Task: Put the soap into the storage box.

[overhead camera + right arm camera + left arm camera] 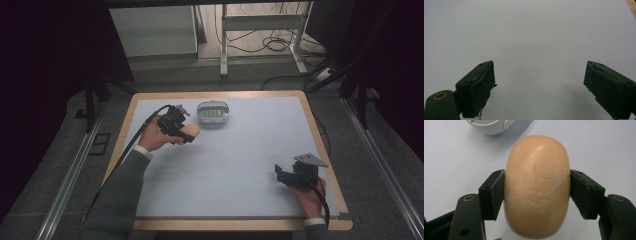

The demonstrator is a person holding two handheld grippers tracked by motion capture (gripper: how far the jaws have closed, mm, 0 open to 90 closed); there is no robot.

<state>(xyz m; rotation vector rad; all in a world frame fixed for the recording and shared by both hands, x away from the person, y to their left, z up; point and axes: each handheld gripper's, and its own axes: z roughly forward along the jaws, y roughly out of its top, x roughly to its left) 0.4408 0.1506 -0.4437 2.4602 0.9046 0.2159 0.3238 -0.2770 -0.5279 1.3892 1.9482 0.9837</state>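
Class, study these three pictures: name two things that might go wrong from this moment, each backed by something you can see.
1. The soap bar is rounded and held only at its sides by the left gripper; it might slip out.
2. The soap dish looks light; lowering the bar off-centre could tip or push it. The right gripper is open, far from steadying it.

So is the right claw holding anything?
No, the right claw stands open over the bare mat, with nothing between its jaws.
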